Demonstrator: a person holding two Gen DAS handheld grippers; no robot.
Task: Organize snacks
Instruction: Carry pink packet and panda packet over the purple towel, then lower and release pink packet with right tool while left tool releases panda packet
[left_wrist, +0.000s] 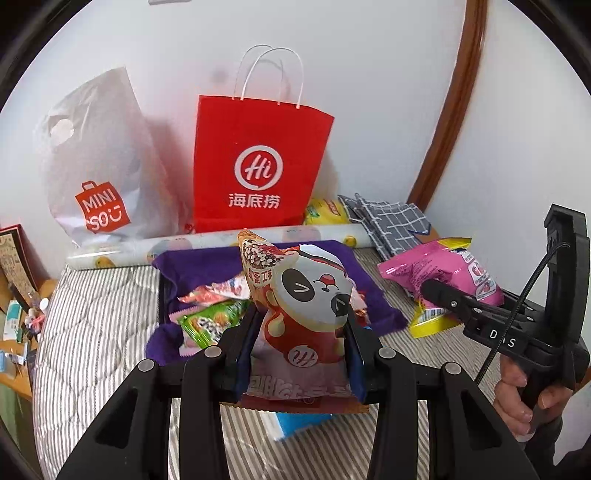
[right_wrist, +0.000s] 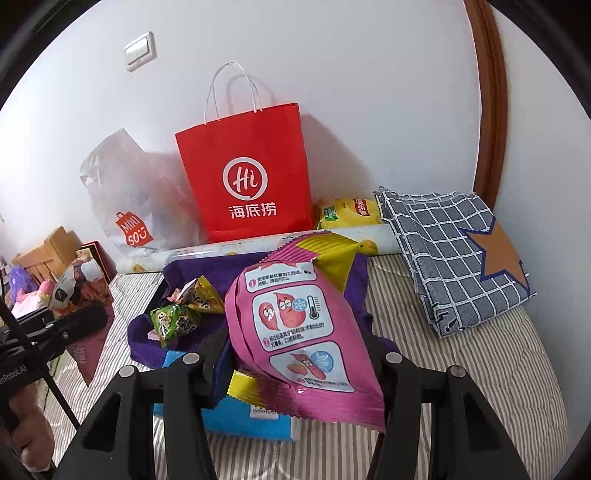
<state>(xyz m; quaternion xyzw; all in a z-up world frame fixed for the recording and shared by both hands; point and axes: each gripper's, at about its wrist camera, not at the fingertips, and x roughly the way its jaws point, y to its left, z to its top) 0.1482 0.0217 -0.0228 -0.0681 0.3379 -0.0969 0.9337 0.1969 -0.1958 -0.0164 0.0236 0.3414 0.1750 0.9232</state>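
My left gripper (left_wrist: 301, 347) is shut on a red and white panda snack bag (left_wrist: 306, 306) and holds it upright above a box lined with purple cloth (left_wrist: 325, 254). Small snack packets (left_wrist: 210, 321) lie in that box. My right gripper (right_wrist: 299, 354) is shut on a pink sweet-potato snack bag (right_wrist: 295, 325), held over the same purple-lined box (right_wrist: 177, 269). The pink bag also shows in the left wrist view (left_wrist: 443, 273), to the right of the box. The left gripper shows at the left edge of the right wrist view (right_wrist: 55, 332).
A red paper bag (left_wrist: 258, 166) and a white Miniso plastic bag (left_wrist: 99, 166) stand against the wall behind the box. A rolled sheet (left_wrist: 221, 243), a yellow packet (right_wrist: 347, 212) and a checked cloth (right_wrist: 454, 254) lie on the striped bed. A blue box (right_wrist: 251, 421) lies near me.
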